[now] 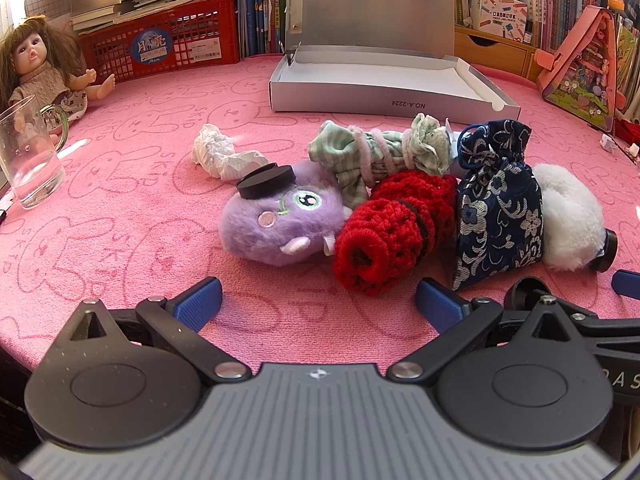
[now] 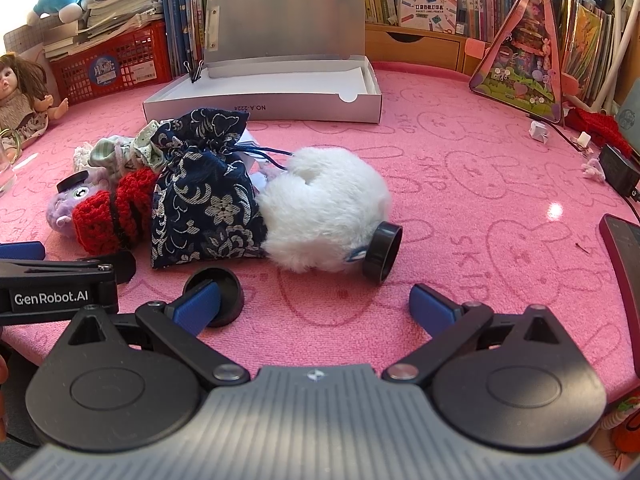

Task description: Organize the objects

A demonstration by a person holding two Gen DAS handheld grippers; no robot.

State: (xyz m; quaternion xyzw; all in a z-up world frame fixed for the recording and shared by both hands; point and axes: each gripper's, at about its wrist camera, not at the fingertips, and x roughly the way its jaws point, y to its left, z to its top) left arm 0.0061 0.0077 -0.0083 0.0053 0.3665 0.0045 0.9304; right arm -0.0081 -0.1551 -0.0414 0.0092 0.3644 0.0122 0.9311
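- I see both the left gripper (image 1: 318, 294) and right gripper (image 2: 314, 304) spread wide, holding nothing.
- Navy floral brocade drawstring pouch (image 2: 204, 200), frame centre: I judge it soft and light; pinch the gathered neck.

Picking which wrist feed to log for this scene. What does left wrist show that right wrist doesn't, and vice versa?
Left wrist only: the crumpled white tissue, and nearly the whole glass mug, which right wrist cuts to a sliver at its left edge.

Right wrist only: the black adapter, the dark flat device at the right edge, and the open end of the black ring beside the white plush.

Both: the open grey box, navy floral pouch, red knitted piece, purple plush, doll, and both claws open, left and right.
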